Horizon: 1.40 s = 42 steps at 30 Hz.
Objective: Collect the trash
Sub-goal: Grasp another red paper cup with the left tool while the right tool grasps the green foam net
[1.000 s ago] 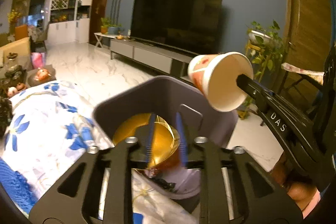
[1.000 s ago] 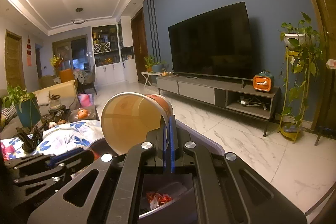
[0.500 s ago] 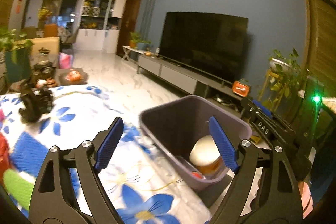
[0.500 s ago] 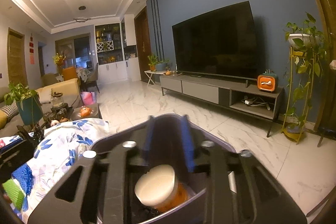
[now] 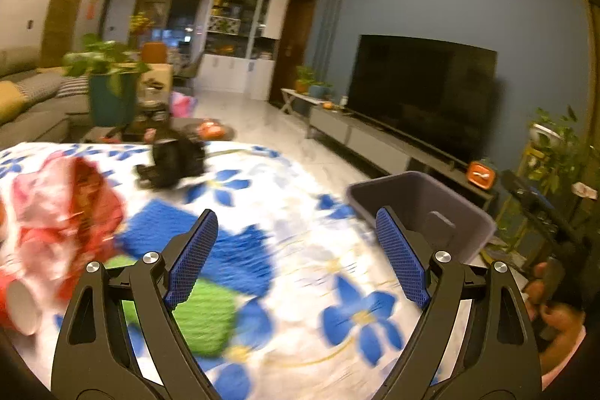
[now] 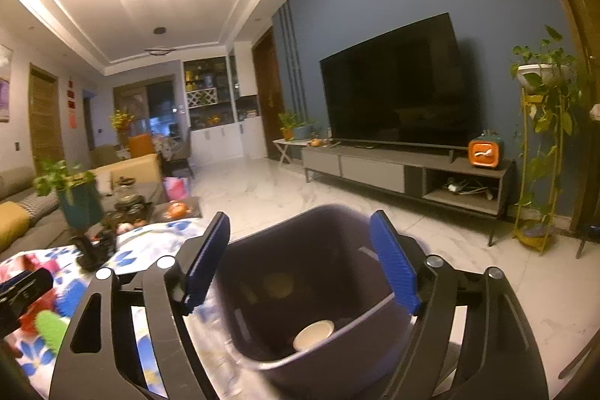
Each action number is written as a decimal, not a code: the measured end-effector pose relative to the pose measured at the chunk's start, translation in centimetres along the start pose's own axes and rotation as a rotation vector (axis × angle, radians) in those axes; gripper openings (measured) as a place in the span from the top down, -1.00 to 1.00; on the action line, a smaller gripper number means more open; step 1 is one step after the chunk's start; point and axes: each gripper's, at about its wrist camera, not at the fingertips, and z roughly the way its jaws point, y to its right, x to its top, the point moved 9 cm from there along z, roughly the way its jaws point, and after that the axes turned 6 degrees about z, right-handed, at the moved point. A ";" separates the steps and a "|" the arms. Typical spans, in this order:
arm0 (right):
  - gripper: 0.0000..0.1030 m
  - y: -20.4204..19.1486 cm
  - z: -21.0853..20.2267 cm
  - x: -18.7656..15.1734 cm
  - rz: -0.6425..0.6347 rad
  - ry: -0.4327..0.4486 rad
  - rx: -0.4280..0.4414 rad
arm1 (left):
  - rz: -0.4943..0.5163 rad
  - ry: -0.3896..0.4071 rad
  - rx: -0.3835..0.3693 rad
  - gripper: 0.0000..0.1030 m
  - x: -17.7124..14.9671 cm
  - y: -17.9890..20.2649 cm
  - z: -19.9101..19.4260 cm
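Left gripper (image 5: 296, 259): seen in the lower half of the left wrist view; its blue-padded fingers (image 5: 193, 255) are spread wide with nothing between them, only the floral cloth lying behind the gap.
Right gripper (image 6: 300, 259): seen in the lower half of the right wrist view; its jaws have just been opening and are spread apart, with no object gripped. The open mouth of the bin is framed in the gap.
Trash bin (image 6: 315, 291): a dark grey plastic bin, shown at lower centre of the right wrist view and at right of centre in the left wrist view (image 5: 427, 208), standing at the edge of the cloth-covered surface.
Paper cup (image 6: 313, 334): lying inside the bin near its bottom, its pale round mouth turned toward the camera. A second pale round shape deeper in the bin is too blurred to be identified.
Remaining trash: a crumpled red and pink wrapper (image 5: 63, 212) is seen at the left edge of the left wrist view, lying on the cloth, with a red cup (image 5: 17, 306) on its side just below it at the lower left.
Floral cloth (image 5: 300, 250): white with blue flowers, a blue patch and a green patch, filling the lower middle of the left wrist view; strongly motion-blurred.
Black object (image 5: 172, 162): resting on the cloth at centre left, too blurred to be named.
Person's hand (image 5: 551, 310): seen at the lower right edge of the left wrist view, wrapped round a dark handle.
Background: a large dark television (image 6: 393, 89) is mounted on the blue wall at right.
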 end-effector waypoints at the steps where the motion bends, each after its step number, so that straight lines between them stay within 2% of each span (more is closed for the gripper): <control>1: -0.52 -0.7 -0.6 -0.4 -0.001 -0.004 0.015 | -0.010 -0.001 0.017 -0.64 -0.3 -1.1 -0.7; 3: -0.54 -2.1 -1.4 -1.0 -0.008 -0.014 0.045 | -0.023 -0.007 0.039 -0.64 -0.9 -2.8 -1.7; 15: -0.59 -12.3 -5.2 -5.9 -0.075 -0.094 0.245 | -0.130 -0.007 0.284 -0.65 -4.5 -14.2 -9.6; 23: -0.59 -17.7 -5.8 -10.2 -0.123 -0.175 0.327 | -0.180 -0.002 0.389 -0.65 -6.6 -19.4 -13.5; 27: -0.59 -19.5 -5.7 -11.7 -0.152 -0.202 0.351 | -0.198 -0.004 0.409 -0.65 -7.8 -21.5 -14.9; 32: -0.59 -21.0 -5.1 -13.6 -0.177 -0.241 0.368 | -0.213 0.001 0.391 -0.64 -8.6 -23.4 -15.3; 37: -0.59 -21.9 -4.4 -15.3 -0.191 -0.276 0.375 | -0.264 -0.043 0.305 -0.64 -9.8 -25.1 -14.1; 40: -0.59 -22.5 -3.9 -16.1 -0.202 -0.290 0.377 | -0.333 -0.062 0.216 -0.44 -10.3 -25.8 -13.3; 42: -0.59 -22.7 -3.6 -16.4 -0.204 -0.299 0.376 | -0.350 -0.072 0.182 -0.20 -10.5 -25.7 -12.9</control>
